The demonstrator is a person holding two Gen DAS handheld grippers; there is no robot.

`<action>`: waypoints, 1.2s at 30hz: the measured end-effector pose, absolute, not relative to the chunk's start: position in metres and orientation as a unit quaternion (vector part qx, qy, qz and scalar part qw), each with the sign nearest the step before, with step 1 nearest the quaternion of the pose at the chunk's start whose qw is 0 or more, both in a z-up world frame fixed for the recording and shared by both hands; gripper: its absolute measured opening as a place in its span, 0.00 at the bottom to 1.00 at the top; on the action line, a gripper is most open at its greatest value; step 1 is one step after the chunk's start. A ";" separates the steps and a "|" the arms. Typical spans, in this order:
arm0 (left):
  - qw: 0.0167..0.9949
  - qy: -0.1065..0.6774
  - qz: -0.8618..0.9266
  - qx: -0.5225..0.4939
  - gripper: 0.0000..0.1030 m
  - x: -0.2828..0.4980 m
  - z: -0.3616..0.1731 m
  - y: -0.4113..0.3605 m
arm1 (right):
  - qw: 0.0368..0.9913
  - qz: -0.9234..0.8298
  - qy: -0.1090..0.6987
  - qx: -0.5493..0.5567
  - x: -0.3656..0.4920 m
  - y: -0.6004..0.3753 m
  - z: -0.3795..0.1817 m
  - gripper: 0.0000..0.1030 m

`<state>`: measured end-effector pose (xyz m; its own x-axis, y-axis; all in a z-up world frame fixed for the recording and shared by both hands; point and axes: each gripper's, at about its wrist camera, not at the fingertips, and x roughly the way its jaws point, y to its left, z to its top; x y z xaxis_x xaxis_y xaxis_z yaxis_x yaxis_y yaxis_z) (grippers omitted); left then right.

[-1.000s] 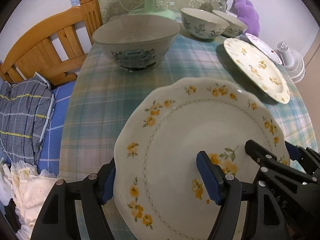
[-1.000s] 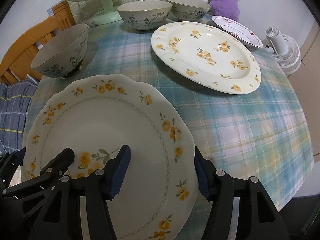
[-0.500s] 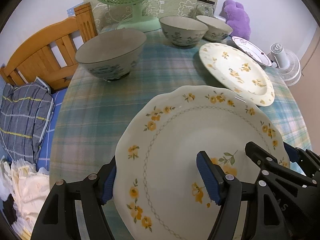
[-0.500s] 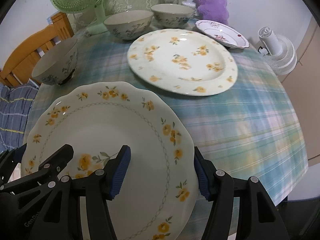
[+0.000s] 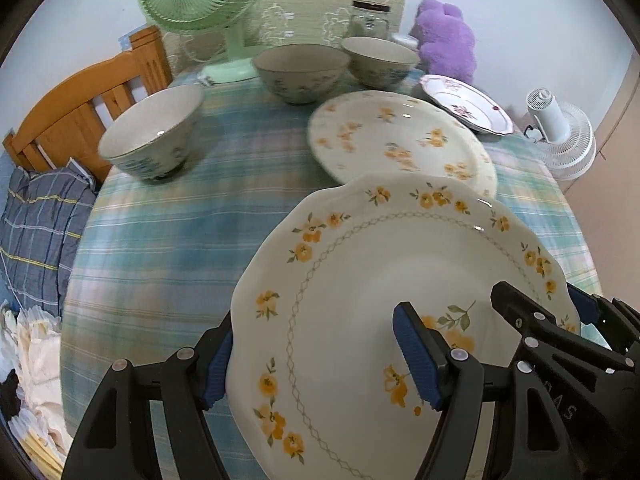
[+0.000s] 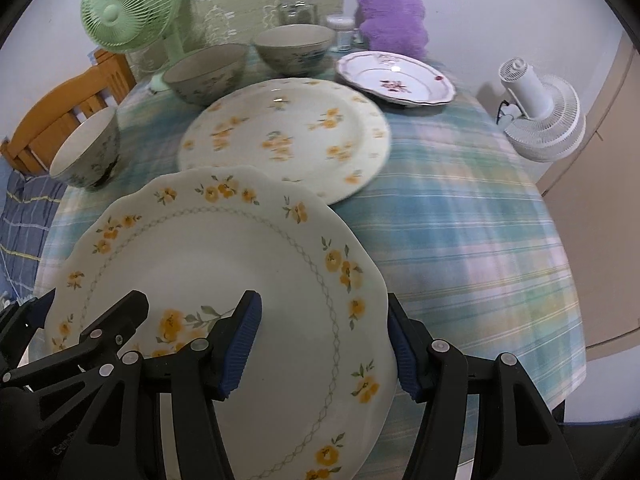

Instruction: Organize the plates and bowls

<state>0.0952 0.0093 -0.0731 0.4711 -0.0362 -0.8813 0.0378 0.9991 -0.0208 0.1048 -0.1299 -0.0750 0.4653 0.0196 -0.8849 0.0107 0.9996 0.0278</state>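
A scalloped white plate with yellow flowers is held above the table by both grippers. My left gripper grips its left rim, one finger over and one under. My right gripper grips its right rim the same way. A larger yellow-flowered plate lies on the table just beyond it. A pink-flowered plate sits further back. Three bowls stand on the table: left, middle, and back.
The round table has a plaid cloth. A green fan, glass jar and purple plush stand at the back. A wooden chair and bedding are left; a white fan is right.
Both grippers have lifted the held plate up and back and carried it rightward; the table objects appear smaller and the larger flowered plate now lies just beyond the held plate's far edge.
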 end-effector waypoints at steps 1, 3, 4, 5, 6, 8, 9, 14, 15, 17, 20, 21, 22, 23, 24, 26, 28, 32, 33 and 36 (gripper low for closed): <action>0.858 0.514 -0.022 0.001 0.71 0.096 -0.073 0.002 | 0.856 0.002 0.516 0.016 0.105 -0.138 -0.075 0.63; 0.858 0.513 -0.022 0.002 0.71 0.098 -0.073 -0.011 | 0.856 0.001 0.516 0.019 0.106 -0.152 -0.075 0.63; 0.859 0.512 -0.023 0.002 0.71 0.099 -0.073 -0.017 | 0.856 0.000 0.516 0.019 0.107 -0.159 -0.075 0.63; 0.859 0.511 -0.023 0.002 0.71 0.100 -0.073 -0.024 | 0.856 0.000 0.516 0.020 0.108 -0.167 -0.076 0.63; 0.859 0.511 -0.023 0.001 0.71 0.101 -0.074 -0.031 | 0.856 -0.001 0.516 0.021 0.109 -0.172 -0.076 0.63; 0.859 0.512 -0.024 0.001 0.71 0.103 -0.076 -0.045 | 0.856 -0.002 0.516 0.022 0.111 -0.186 -0.077 0.63; 0.859 0.512 -0.026 0.000 0.71 0.104 -0.077 -0.053 | 0.856 -0.003 0.516 0.022 0.112 -0.193 -0.078 0.63; 0.858 0.513 -0.030 -0.001 0.71 0.111 -0.085 -0.089 | 0.855 -0.009 0.517 0.022 0.115 -0.229 -0.083 0.63; 0.856 0.516 -0.035 0.000 0.71 0.114 -0.087 -0.096 | 0.855 -0.010 0.518 0.022 0.116 -0.236 -0.084 0.63; 0.854 0.518 -0.039 0.000 0.71 0.116 -0.090 -0.109 | 0.853 -0.016 0.521 0.024 0.119 -0.251 -0.088 0.63; 0.852 0.521 -0.045 0.005 0.71 0.121 -0.095 -0.129 | 0.851 -0.025 0.524 0.029 0.123 -0.273 -0.094 0.63; 0.852 0.522 -0.048 0.006 0.71 0.123 -0.096 -0.135 | 0.850 -0.028 0.525 0.031 0.124 -0.278 -0.095 0.63; 0.851 0.522 -0.049 0.008 0.71 0.125 -0.098 -0.139 | 0.849 -0.031 0.526 0.033 0.125 -0.285 -0.096 0.63; 0.851 0.523 -0.050 0.009 0.71 0.127 -0.100 -0.143 | 0.848 -0.033 0.527 0.035 0.125 -0.290 -0.098 0.63; 0.850 0.524 -0.052 0.010 0.71 0.128 -0.101 -0.147 | 0.848 -0.036 0.528 0.037 0.126 -0.296 -0.100 0.63; 0.848 0.527 -0.055 0.013 0.71 0.131 -0.105 -0.155 | 0.847 -0.039 0.529 0.040 0.127 -0.303 -0.102 0.63; 0.846 0.531 -0.057 0.015 0.71 0.135 -0.108 -0.162 | 0.845 -0.044 0.531 0.043 0.129 -0.310 -0.106 0.63; 0.845 0.530 -0.060 0.020 0.71 0.139 -0.113 -0.172 | 0.842 -0.051 0.535 0.048 0.133 -0.321 -0.111 0.63; 0.846 0.530 -0.060 0.022 0.71 0.142 -0.114 -0.175 | 0.842 -0.054 0.535 0.048 0.134 -0.324 -0.113 0.63; 0.843 0.535 -0.059 0.026 0.71 0.147 -0.118 -0.180 | 0.840 -0.057 0.537 0.048 0.140 -0.329 -0.117 0.63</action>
